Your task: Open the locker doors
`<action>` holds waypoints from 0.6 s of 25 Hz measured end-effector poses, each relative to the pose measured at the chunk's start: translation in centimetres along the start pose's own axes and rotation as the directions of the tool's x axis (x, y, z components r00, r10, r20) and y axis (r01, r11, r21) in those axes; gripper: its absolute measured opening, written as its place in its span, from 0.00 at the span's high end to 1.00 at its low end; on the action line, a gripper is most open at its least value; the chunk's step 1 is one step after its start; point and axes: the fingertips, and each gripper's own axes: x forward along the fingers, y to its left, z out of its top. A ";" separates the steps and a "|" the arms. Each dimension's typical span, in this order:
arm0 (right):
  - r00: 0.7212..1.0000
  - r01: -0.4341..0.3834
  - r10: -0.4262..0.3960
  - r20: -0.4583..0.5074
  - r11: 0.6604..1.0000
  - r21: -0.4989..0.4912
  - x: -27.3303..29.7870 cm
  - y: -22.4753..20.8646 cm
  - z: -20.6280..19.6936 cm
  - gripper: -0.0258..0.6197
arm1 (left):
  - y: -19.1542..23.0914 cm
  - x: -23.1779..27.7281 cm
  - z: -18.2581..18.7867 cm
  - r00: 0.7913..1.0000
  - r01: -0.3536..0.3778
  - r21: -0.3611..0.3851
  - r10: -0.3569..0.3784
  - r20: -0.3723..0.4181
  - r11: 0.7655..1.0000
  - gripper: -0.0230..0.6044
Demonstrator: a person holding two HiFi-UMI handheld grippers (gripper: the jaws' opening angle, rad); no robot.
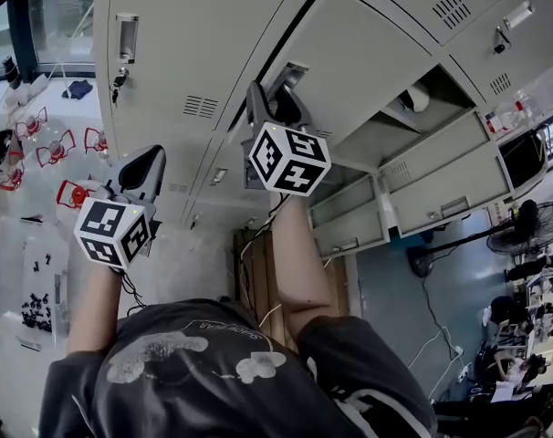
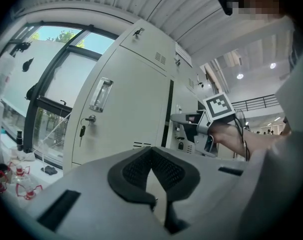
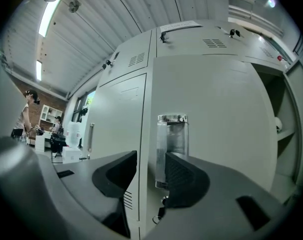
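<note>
A row of pale grey lockers [image 1: 349, 53] stands in front of me. My right gripper [image 1: 276, 99] is up against the chrome recessed handle [image 1: 293, 73] of a shut door. In the right gripper view the jaws of the right gripper [image 3: 149, 176] stand apart; the handle [image 3: 171, 141] and the door's left edge show in the gap, and I see no pad pressing. My left gripper [image 1: 147, 167] hangs lower left, away from the lockers, and is empty. In its own view the left gripper [image 2: 151, 156] has its pads meeting at the tip. The leftmost door has a handle [image 2: 101, 94] and a key [image 2: 82, 130].
One locker to the right stands open [image 1: 409, 108], its door swung out. A white table with small red and black parts [image 1: 48, 144] lies at the left by a window. A floor fan [image 1: 532, 231] and a monitor [image 1: 523, 158] stand at the right. People stand far off [image 3: 26, 114].
</note>
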 end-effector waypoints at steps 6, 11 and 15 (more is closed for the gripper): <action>0.997 0.077 -0.077 -0.025 0.997 0.005 -2.0 -0.4 0.1 0.74 | -1.1 0.1 0.3 0.998 0.069 0.006 -0.069 -0.006 0.998 0.95; 0.994 0.104 -0.103 -0.046 0.994 0.016 -3.4 -0.5 0.1 0.76 | -1.7 -0.1 0.3 0.992 0.125 0.011 -0.125 -0.016 0.992 0.95; 0.992 0.109 -0.106 -0.062 0.993 0.035 -4.5 -0.5 0.2 0.76 | -2.1 -0.4 0.1 0.986 0.164 0.006 -0.164 -0.029 0.986 0.95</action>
